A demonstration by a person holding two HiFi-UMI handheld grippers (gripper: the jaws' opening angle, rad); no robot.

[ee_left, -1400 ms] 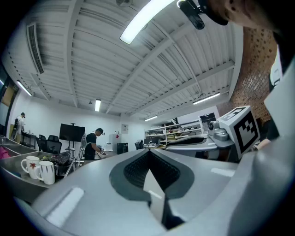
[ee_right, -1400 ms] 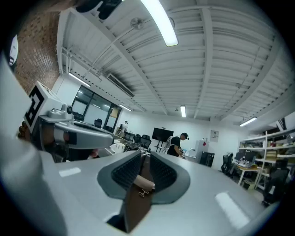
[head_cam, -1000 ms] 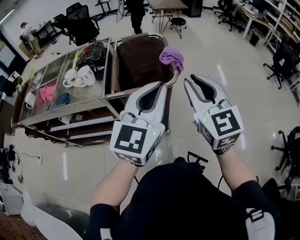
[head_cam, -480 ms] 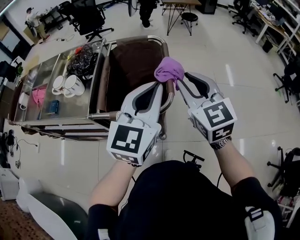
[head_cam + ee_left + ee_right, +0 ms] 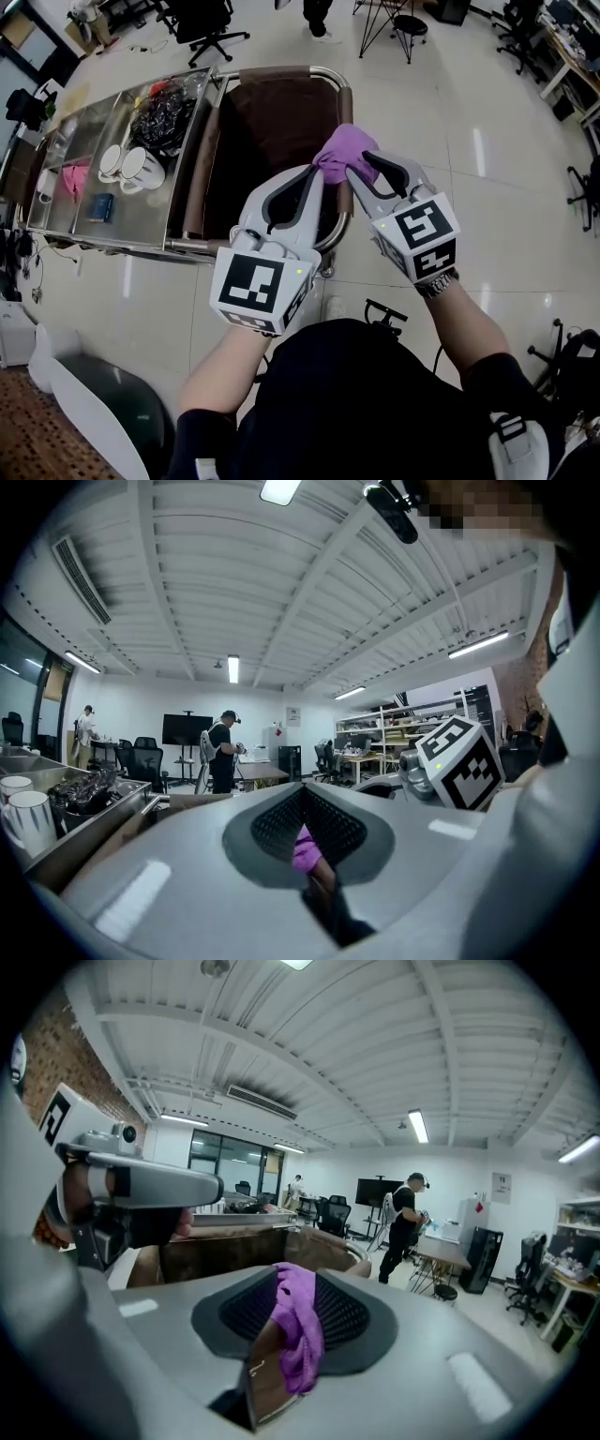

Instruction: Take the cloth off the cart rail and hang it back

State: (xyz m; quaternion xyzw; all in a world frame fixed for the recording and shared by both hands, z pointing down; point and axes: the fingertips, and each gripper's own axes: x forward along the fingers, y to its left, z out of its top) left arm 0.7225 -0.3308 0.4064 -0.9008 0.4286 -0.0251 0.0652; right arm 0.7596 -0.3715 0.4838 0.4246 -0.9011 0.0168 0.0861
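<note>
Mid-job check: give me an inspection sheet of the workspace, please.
Surface: steel cart top, crowded.
Job's things: purple cloth bunched on the rail.
Clutter: cups, pink rag and black tangle on the cart.
Grippers: left gripper shut, empty, beside the cloth; right gripper has just been opening, jaws apart with the cloth between them.
Cables: cable on the floor left of the cart.
Surroundings: chairs, stool, person beyond.

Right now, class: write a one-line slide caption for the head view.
Right tool, jaws just opening, straddles the purple cloth on the cart rail; left tool shut beside it.
</note>
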